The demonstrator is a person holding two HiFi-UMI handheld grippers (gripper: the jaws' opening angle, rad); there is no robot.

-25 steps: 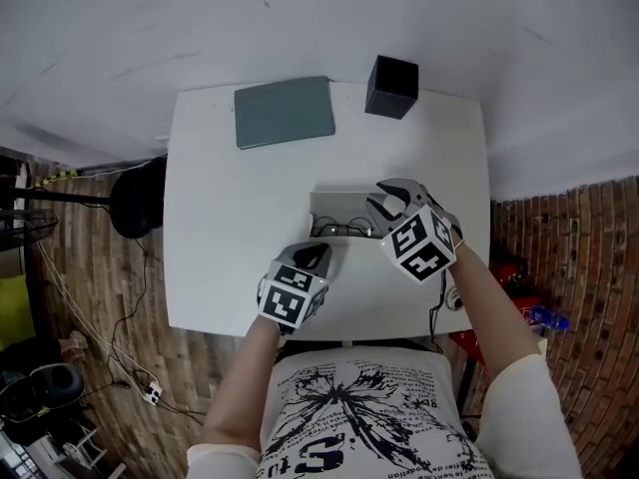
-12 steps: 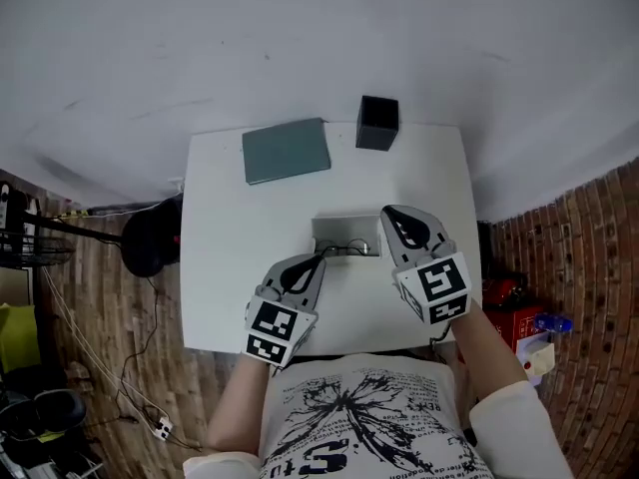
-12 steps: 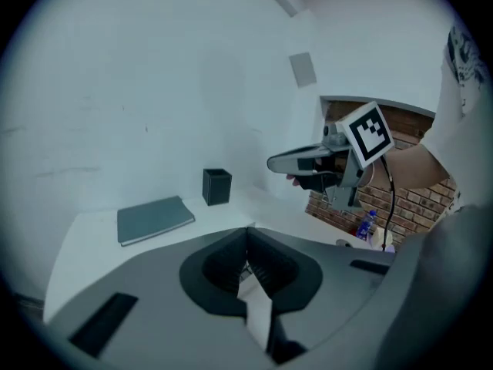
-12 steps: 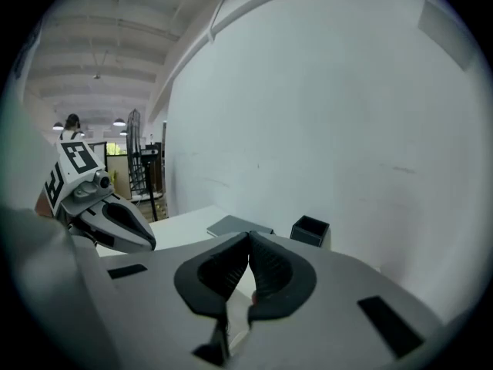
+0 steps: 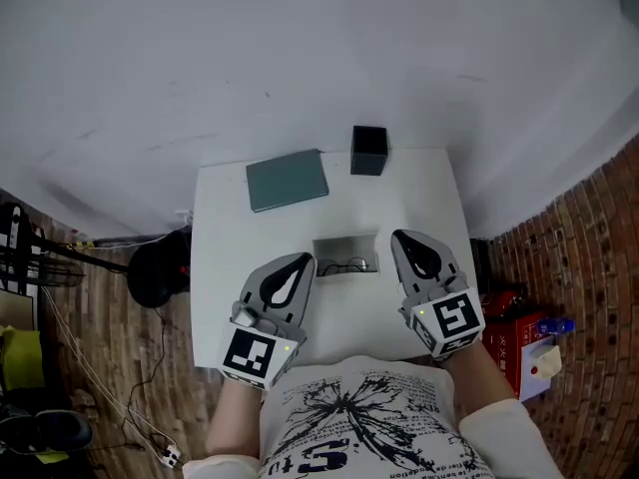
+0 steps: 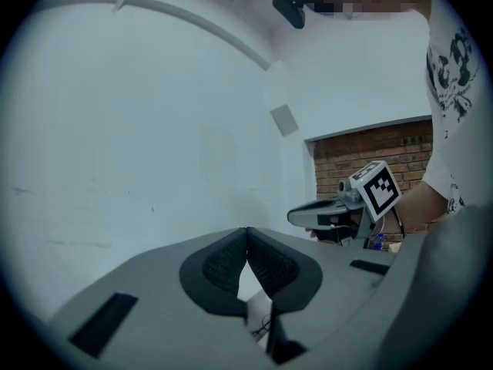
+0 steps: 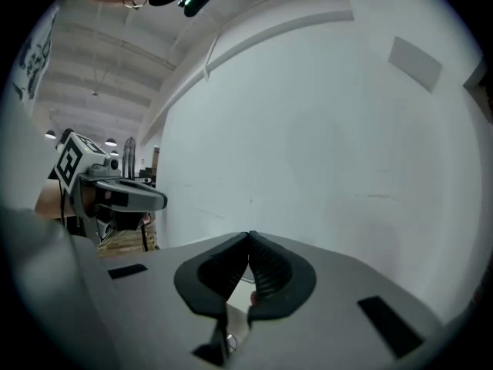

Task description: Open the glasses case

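Note:
The grey glasses case [image 5: 345, 243] lies open in the middle of the white table [image 5: 226, 267], with dark-rimmed glasses [image 5: 346, 264] inside it. Both grippers hang well above the table, close under the head camera, and touch nothing. My left gripper [image 5: 300, 261] is left of the case, and its jaws meet at the tips [image 6: 246, 233]. My right gripper [image 5: 404, 239] is right of the case, its jaws likewise pressed together [image 7: 249, 239] and empty. Each gripper view looks level at a white wall and shows the other gripper off to the side.
A grey-green flat pad [image 5: 287, 179] and a black box [image 5: 368, 151] lie at the table's far edge. A black round stand [image 5: 160, 267] is on the floor to the left, and a red object [image 5: 507, 312] to the right. The floor is brick-patterned.
Both grippers have lifted off the table and away from the case, toward the camera. The right jaws, open a second ago, have shut. The table looks smaller and farther.

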